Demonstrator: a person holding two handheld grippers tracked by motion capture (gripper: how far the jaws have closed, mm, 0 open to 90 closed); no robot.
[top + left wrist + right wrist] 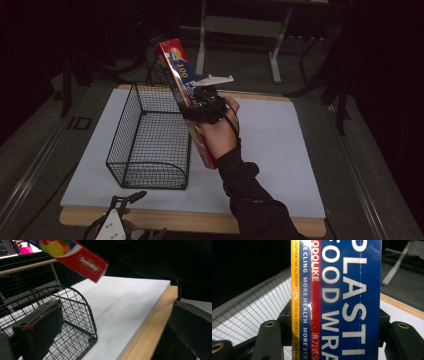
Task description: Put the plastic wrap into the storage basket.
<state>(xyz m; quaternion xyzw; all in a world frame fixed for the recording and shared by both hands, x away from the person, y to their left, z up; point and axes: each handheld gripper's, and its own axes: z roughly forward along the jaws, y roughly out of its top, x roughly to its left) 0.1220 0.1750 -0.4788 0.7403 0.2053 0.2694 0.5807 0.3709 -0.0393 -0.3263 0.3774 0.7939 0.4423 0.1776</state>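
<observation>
A long red and blue plastic food wrap box [179,69] hangs tilted in the air, its top leaning to the back left. It is beside the right wall of a black wire basket [122,131]. My right gripper [194,111] is shut on the middle of the box, and in the right gripper view the box [352,290] stands between the two black jaws of the gripper [337,336]. At the table's front edge, left of the basket's near end, my left gripper [129,198] rests. Its jaws stand wide apart in the left gripper view [112,335], with nothing between them. That view also catches the basket [75,302] and the box's red end [82,261] above it.
The basket stands on a white board [280,150] laid on a wooden tabletop [200,222]. Grey metal stand legs [275,55] rise behind the table. The floor around it is dark.
</observation>
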